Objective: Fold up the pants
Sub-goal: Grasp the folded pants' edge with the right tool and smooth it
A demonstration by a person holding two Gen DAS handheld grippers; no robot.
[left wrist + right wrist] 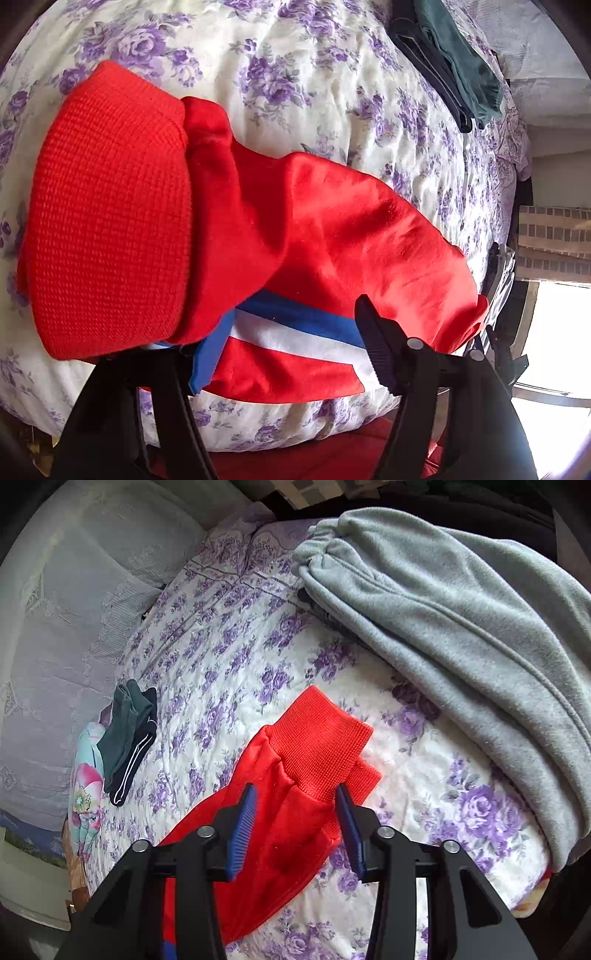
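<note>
1. Left claw: jaws apart, pads not pressing; red pants with the blue-and-white stripe lie between and under them, near the bed edge.
2. Right claw: jaws apart over the ribbed cuff; no grip.
3. Grey garment lies toward the bed's far right corner.

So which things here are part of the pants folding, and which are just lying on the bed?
Part of the job:
- red pants, ribbed cuff
- left gripper, open
- right gripper, open, astride the leg

Lying about:
- grey fleece garment
- dark folded clothes
- floral bedspread
</note>
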